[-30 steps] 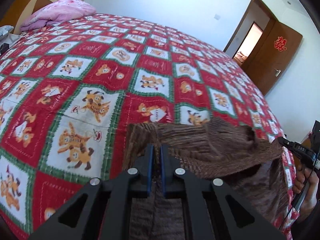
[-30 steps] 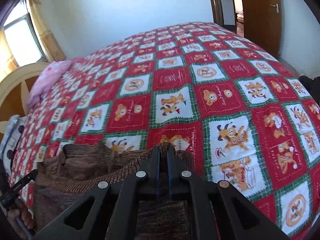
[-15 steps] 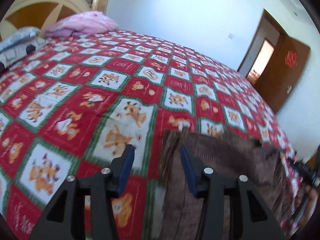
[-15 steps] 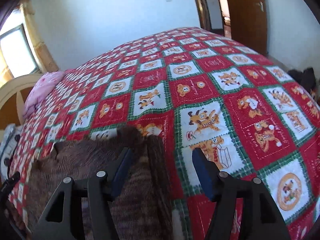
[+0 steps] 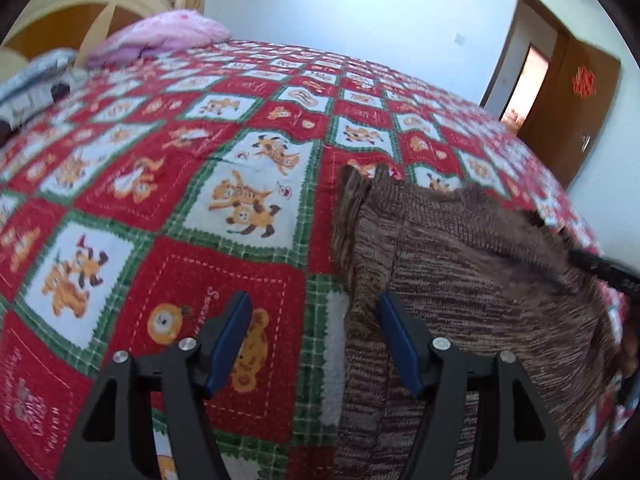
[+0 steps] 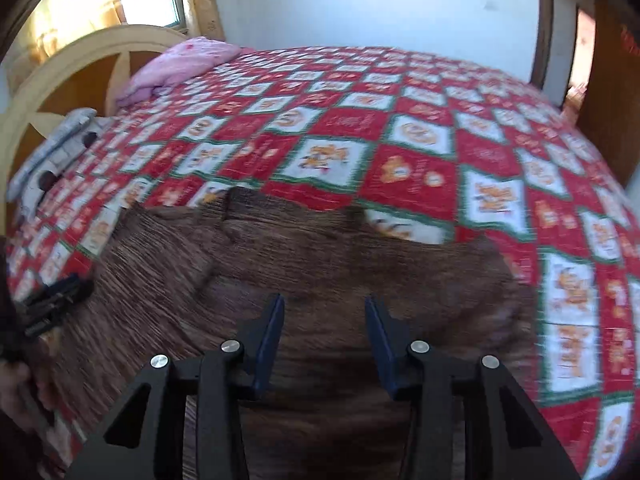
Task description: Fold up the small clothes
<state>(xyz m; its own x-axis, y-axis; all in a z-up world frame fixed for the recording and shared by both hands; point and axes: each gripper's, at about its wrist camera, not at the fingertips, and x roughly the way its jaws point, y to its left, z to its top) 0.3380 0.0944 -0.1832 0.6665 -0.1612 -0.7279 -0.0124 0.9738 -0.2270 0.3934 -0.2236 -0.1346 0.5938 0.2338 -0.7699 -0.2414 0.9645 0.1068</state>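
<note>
Both claws released the brown garment [image 6: 320, 264], now blurred, edges cropped.

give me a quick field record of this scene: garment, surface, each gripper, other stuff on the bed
garment: brown knit garment, lying folded on the bed
surface: red, white and green cartoon-print quilt
left gripper: open, jaws just opened, straddling the garment's left edge, not gripping
right gripper: open, above the garment, nothing pinched; jaws just narrowed
other: pink pillow by the headboard; grey cloth near it
</note>
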